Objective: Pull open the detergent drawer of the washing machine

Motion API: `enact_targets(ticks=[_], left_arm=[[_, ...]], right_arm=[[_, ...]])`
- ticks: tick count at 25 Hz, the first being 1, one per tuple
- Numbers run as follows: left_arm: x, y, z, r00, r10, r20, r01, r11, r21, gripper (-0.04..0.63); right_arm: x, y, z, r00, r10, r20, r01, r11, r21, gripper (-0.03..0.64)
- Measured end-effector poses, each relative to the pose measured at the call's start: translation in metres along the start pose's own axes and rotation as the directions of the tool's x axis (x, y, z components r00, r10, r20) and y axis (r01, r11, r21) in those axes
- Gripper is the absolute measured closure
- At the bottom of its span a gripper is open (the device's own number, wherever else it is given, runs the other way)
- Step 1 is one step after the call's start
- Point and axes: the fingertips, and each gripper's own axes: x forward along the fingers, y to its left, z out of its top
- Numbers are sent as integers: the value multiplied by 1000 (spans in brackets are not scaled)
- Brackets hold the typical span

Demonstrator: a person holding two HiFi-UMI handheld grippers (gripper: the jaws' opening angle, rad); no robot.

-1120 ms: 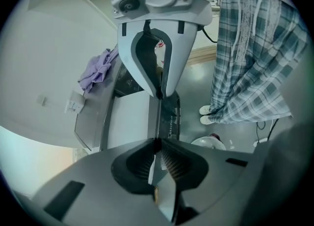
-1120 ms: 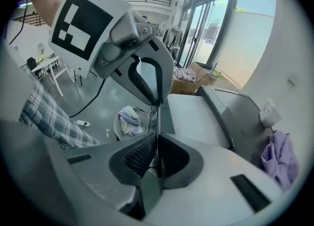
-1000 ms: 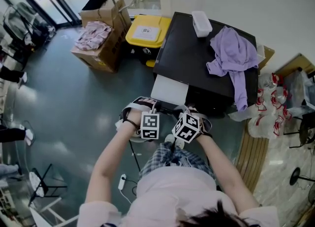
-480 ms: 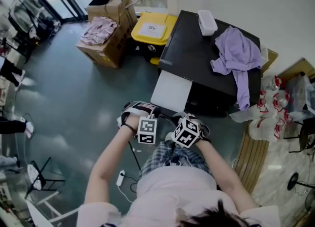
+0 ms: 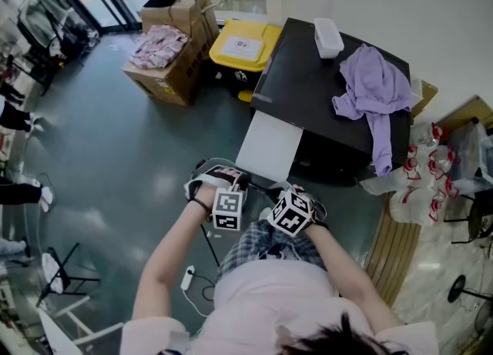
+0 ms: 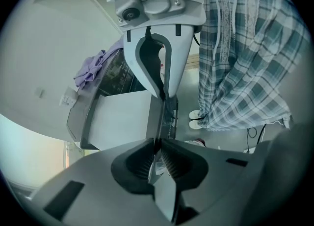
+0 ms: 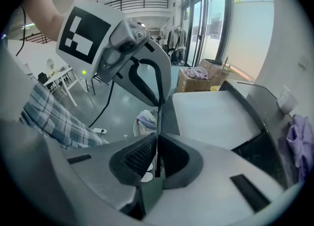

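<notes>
**A:** Fingers of the left gripper are clamped tight on the thin front lip of the detergent drawer, and the right gripper pinches the same lip just beside it!

**B:** That pale slab juts from the black washing machine toward seven o'clock, partly out by the look of it.

**A:** So what's the key here?

**B:** I'd say draw both grippers back evenly, straight along that seven o'clock line. No twisting, and a firm squeeze, or that slim lip could slip free.

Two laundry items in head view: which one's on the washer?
The purple garment, draped over the black washing machine. The pink clothes lie in the open cardboard box on the floor instead.
</notes>
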Motion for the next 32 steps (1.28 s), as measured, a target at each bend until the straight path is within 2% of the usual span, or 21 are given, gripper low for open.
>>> enact_targets(ticks=[7, 9, 13, 15, 19, 23, 25, 26, 28, 30, 32], left_arm=[[-1, 2, 1, 1000, -22, 17, 23, 998, -51, 528], [-3, 3, 4, 999, -27, 42, 31, 996, -83, 523], [-10, 8, 14, 991, -42, 128, 59, 990, -130, 382], [-13, 9, 17, 985, -52, 166, 76, 987, -142, 340], [-22, 21, 27, 971, -34, 236, 79, 980, -184, 328], [-35, 50, 40, 948, 40, 316, 46, 964, -260, 328], [-45, 72, 48, 924, 90, 371, 43, 941, -335, 328], [-51, 86, 52, 908, 120, 402, 49, 921, -387, 328], [-63, 116, 60, 868, 195, 457, 66, 866, -496, 328], [-75, 149, 66, 824, 289, 488, 65, 807, -587, 330], [-87, 181, 71, 784, 379, 493, 53, 749, -660, 330]], right_arm=[[-2, -2, 1, 999, 25, 27, -26, 999, 38, 566], [-3, -2, 0, 999, 33, 41, -35, 998, 57, 507], [-6, -6, 4, 994, 55, 98, -66, 991, 119, 357], [-8, -6, 8, 990, 63, 127, -81, 986, 146, 306], [-17, -15, 10, 985, 42, 165, -72, 981, 178, 293], [-40, -39, 15, 968, -27, 250, -38, 968, 249, 293], [-58, -57, 15, 954, -79, 288, -11, 955, 296, 293], [-69, -67, 14, 946, -110, 304, 6, 946, 325, 293], [-91, -89, 12, 923, -186, 338, 41, 919, 393, 296], [-119, -114, 9, 881, -281, 381, 80, 882, 464, 305], [-151, -139, 5, 817, -393, 422, 125, 835, 535, 311]])
